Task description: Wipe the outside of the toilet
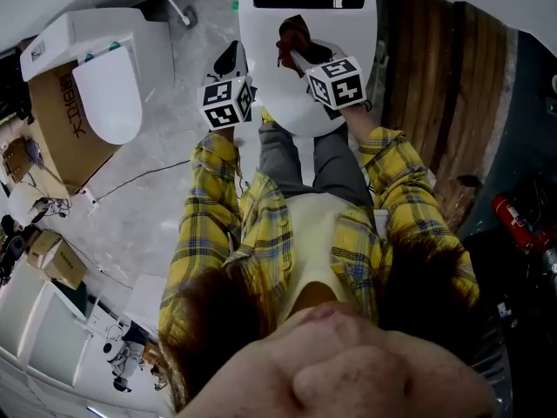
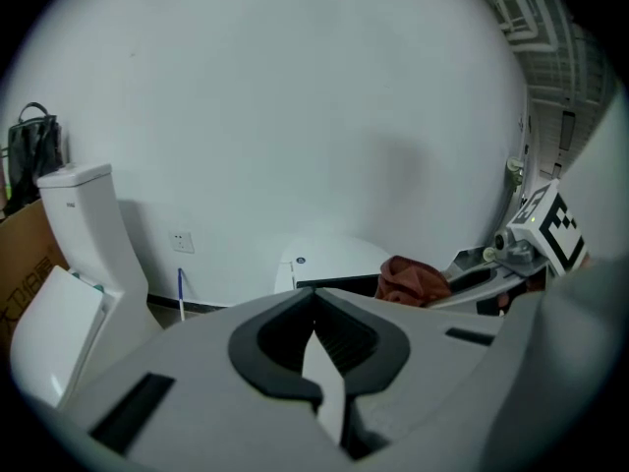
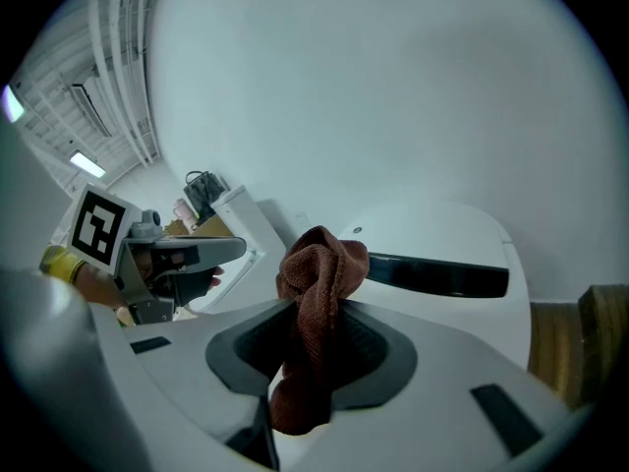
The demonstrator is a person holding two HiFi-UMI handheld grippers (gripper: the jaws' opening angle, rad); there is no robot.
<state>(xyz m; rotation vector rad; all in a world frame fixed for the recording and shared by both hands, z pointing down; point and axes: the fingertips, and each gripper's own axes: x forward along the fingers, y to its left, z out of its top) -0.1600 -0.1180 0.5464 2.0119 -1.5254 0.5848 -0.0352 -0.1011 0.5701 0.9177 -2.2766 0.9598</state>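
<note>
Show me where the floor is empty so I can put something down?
The grey floor between the left toilet and the middle toilet is bare, with only a thin cable crossing lower down. It is crowded at the lower left, by the cardboard boxes, and on the right around the fire extinguisher.

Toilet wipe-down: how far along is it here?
Done: the brown cloth is picked up, clamped in the right tongs. In hand: it is held over the lid of the toilet; contact is unclear. The left tongs are shut, empty. Left: the wiping itself; no wiped area shows.
</note>
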